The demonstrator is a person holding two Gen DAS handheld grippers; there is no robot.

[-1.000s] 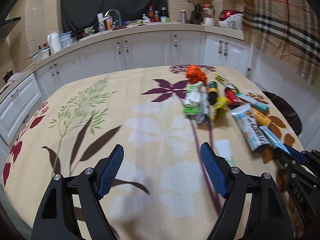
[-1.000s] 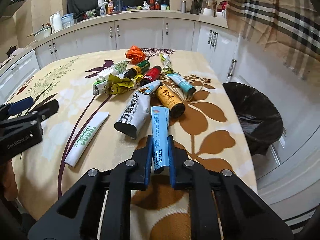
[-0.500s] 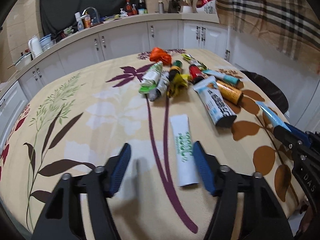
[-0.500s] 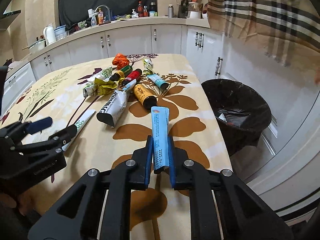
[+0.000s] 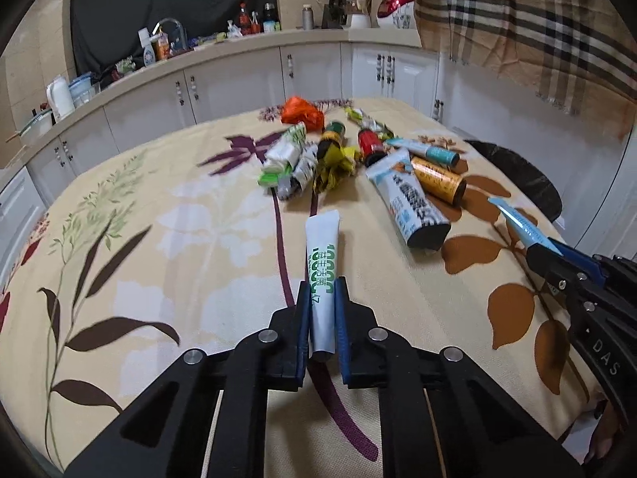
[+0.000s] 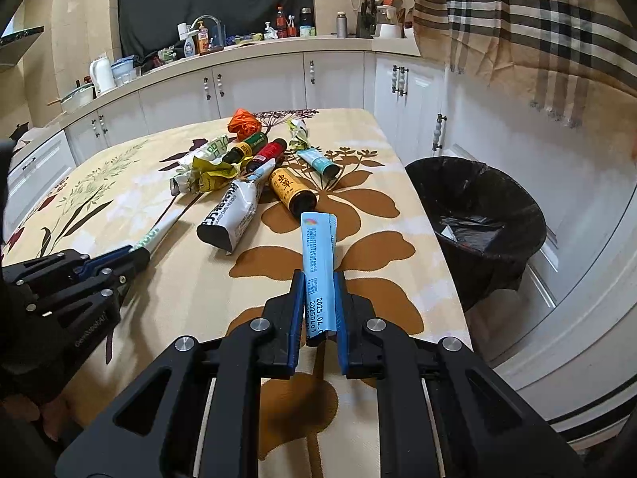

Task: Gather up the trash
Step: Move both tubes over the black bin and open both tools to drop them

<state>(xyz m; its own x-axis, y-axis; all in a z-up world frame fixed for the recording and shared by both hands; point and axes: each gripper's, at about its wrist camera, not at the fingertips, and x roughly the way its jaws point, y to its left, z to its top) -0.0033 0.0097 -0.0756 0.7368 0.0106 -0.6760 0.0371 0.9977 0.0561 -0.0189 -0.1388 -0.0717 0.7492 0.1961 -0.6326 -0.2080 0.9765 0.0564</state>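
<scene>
My left gripper [image 5: 322, 290] is shut on a white tube with green print [image 5: 323, 251] that lies on the floral tablecloth [image 5: 179, 239]. My right gripper [image 6: 320, 283] is shut on a light blue sachet [image 6: 317, 247] and holds it above the table near its right edge. It shows in the left wrist view too [image 5: 557, 251]. A heap of trash lies further back: a large white and black tube [image 6: 235, 211], a gold bottle [image 6: 292, 189], a red bottle [image 6: 266, 153], a teal tube [image 6: 320, 163], yellow wrappers [image 6: 211, 173] and an orange bag [image 6: 243, 123].
A black-lined trash bin [image 6: 477, 215] stands on the floor right of the table, with some scraps inside. White cabinets [image 6: 258, 83] and a cluttered counter run behind the table. A plaid cloth [image 6: 537, 20] hangs at the upper right.
My left gripper moved forward over the white tube and shut on it. My right gripper kept hold of the blue sachet and shifted slightly back toward the table.
</scene>
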